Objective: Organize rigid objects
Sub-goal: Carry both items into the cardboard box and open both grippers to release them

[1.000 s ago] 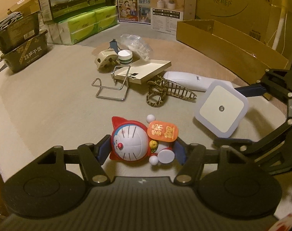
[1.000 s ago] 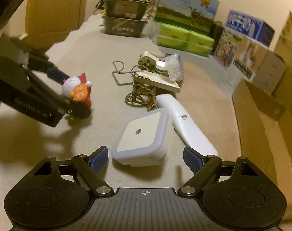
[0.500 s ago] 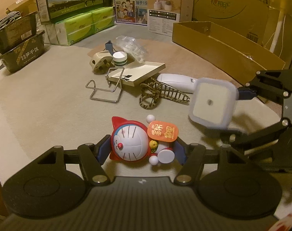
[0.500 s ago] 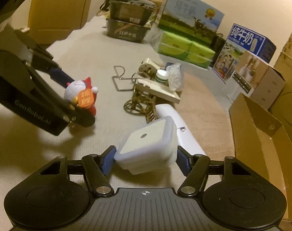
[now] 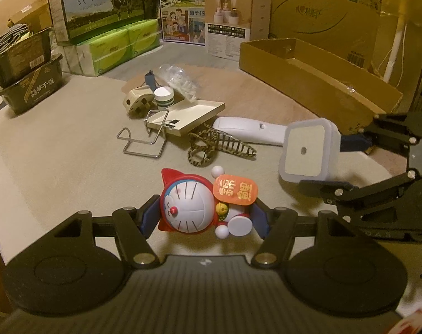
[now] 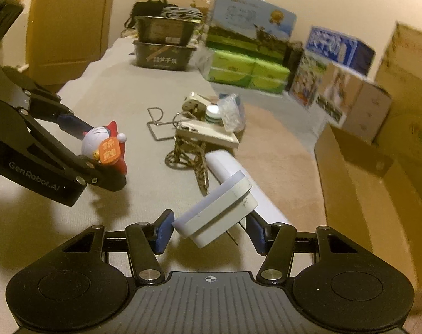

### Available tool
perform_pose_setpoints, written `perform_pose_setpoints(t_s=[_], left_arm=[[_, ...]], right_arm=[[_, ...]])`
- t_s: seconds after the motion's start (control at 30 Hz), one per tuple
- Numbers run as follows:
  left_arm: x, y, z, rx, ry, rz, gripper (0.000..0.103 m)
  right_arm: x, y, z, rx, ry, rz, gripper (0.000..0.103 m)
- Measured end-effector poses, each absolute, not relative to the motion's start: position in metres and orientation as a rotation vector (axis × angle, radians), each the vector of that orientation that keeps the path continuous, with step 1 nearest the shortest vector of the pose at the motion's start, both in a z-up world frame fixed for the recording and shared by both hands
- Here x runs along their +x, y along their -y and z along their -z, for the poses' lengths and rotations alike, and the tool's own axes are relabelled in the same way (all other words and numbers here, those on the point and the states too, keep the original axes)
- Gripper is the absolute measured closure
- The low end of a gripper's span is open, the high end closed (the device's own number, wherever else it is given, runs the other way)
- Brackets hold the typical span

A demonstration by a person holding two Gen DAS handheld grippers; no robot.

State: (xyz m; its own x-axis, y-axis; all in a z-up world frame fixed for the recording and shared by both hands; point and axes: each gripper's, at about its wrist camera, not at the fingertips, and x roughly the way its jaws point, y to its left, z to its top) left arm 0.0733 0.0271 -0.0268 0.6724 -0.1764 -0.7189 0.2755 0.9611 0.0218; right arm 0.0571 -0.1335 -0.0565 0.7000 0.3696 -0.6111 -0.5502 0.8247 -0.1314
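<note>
- Left wrist view: long open cardboard box (image 5: 319, 83) at far right of the carpeted floor (image 5: 58, 150), near the stacked cartons along the wall.
- Two dark stacked trays (image 5: 24, 66) at far left, beside green tissue packs (image 5: 113, 47) under a milk carton box (image 5: 96, 8).
- Loose heap mid-floor: flat beige tray (image 5: 188, 115) tilted up on a wire rack (image 5: 144, 142), white oblong device (image 5: 249, 130) just right of it, patterned strap (image 5: 216, 147) in front, small white-lidded jar (image 5: 164, 97) and beige plug adapter (image 5: 135, 101) behind, crinkled plastic bag (image 5: 180, 82) at the back.
- Left tongs (image 5: 205, 214) pinching a cat figurine (image 5: 199, 203) lying sideways between the blue pads (image 5: 149, 217), face up, orange sign at its chest; held low above the carpet, well in front of the heap.
- Right tongs (image 6: 209, 231) pinching a square night light (image 6: 216, 217), tilted, lifted off the floor, plug prongs pointing down; seen from the left wrist at right of the figurine, in front of the white device.
- Right wrist view: figurine held at left, apart from the night light.
</note>
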Motion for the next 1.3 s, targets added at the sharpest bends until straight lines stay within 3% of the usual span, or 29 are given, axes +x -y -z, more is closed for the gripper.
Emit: perform_pose_setpoints(t_s=[0.6,0.93,1.3], left_arm=[[0.089,0.019,-0.007,0.134,-0.761,0.260,0.039],[0.115,0.095,-0.035,0.167,-0.696,0.375,0.039],[0.157,0.182,-0.034,0.200,-0.676,0.497,0.039]], right_arm=[[0.045,0.183,0.013,-0.232,-0.487,-0.418,0.046],[0.065,0.255,-0.019,-0.169,-0.447,-0.273,0.046],[0.096,0.347,-0.009,-0.121,-0.519,-0.148,0.046]])
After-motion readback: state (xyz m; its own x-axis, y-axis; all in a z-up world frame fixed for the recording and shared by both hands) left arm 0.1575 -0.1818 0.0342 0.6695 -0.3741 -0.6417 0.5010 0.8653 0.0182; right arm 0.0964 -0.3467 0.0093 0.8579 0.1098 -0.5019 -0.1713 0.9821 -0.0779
